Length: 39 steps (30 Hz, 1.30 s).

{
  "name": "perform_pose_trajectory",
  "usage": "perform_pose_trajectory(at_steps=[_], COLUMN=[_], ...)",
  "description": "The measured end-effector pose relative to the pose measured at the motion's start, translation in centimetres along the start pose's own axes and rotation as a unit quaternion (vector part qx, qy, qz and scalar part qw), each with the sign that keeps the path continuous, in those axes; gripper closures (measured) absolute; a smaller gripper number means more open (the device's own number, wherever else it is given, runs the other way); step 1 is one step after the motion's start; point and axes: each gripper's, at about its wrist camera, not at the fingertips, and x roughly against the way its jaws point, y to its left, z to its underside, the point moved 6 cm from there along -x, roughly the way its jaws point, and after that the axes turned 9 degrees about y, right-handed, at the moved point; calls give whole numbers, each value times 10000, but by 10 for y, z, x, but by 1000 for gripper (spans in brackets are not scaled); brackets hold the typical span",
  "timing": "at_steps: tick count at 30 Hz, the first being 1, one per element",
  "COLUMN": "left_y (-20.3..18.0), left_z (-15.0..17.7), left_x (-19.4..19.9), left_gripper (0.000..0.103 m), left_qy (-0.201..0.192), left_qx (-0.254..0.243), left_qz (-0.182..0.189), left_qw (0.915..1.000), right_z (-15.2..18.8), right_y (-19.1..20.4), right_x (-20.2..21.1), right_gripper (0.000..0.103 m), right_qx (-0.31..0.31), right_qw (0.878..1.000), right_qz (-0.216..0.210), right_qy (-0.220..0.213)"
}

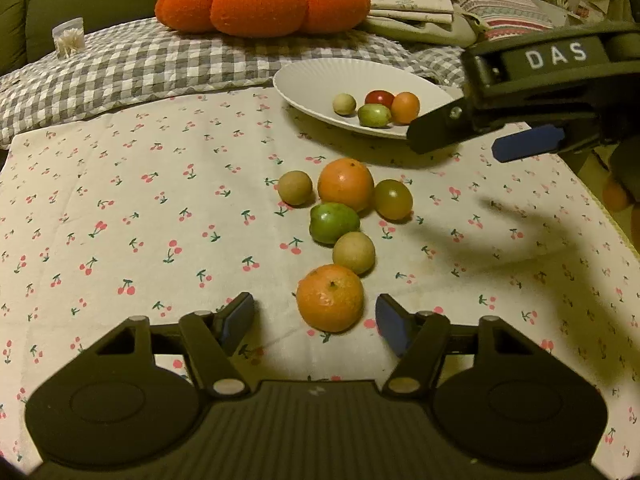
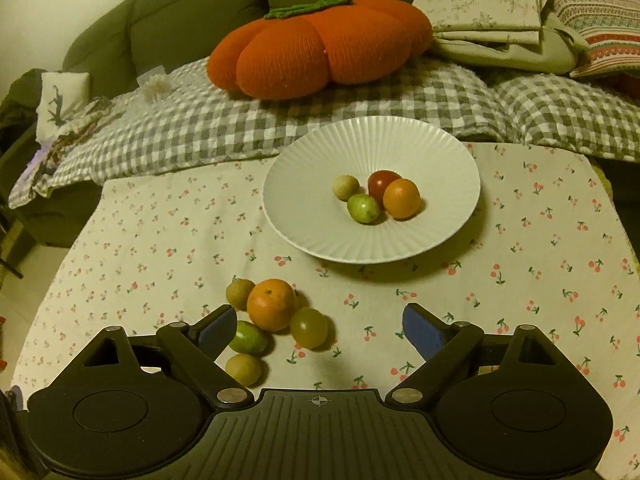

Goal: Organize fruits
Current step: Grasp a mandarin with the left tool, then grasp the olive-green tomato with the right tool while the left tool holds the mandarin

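Six fruits lie loose on the cherry-print cloth; four more sit together in the white plate. The left gripper is spread wide and empty, with the near orange just ahead, between its fingertips. The right gripper is also spread and holds nothing; the plate lies ahead of it, the loose cluster ahead to its left.

Risks, as I judge them:
- The near orange almost touches a pale round fruit beyond it. Closing off-centre could nudge that one and send the round fruits rolling across the cloth.
- The right gripper hangs beside the plate in the left view. Both grippers heading for the plate at once could collide.
- The plate's far rim is close to the checked blanket; a hard drop could bounce fruit out.

View differences: the near orange shows only in the left view, being hidden beneath the right gripper's body. Only the right view shows the whole plate.
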Motion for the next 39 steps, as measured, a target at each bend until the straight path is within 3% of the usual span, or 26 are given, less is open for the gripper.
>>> perform_pose_trajectory(at_steps=[1, 7, 19, 26, 33, 37, 39], left_y=[0, -2, 9, 22, 28, 31, 31], left_z=[0, -1, -3, -4, -6, -7, -7], left_x=[0, 0, 5, 7, 9, 8, 9], left_gripper=[51, 69, 70, 70, 70, 70, 70], left_qy=[0, -40, 17, 119, 118, 133, 131], left_qx=[-16, -44, 281, 601, 752, 817, 843], left_qz=[14, 188, 169, 196, 193, 213, 218], left_qw=[10000, 9998, 9995, 9979, 9969, 9963, 9961], right_z=[0, -2, 0, 6, 6, 6, 7], right_y=[0, 0, -5, 1, 10, 7, 7], right_x=[-1, -2, -35, -52, -63, -67, -70], right_gripper=[11, 11, 11, 14, 18, 33, 35], right_qx=[5, -16, -82, 464, 848, 853, 932], right_qw=[10000, 10000, 9996, 9971, 9948, 9943, 9935], right_qz=[3, -47, -6, 263, 255, 261, 316], right_qy=[5, -63, 262, 550, 501, 576, 576])
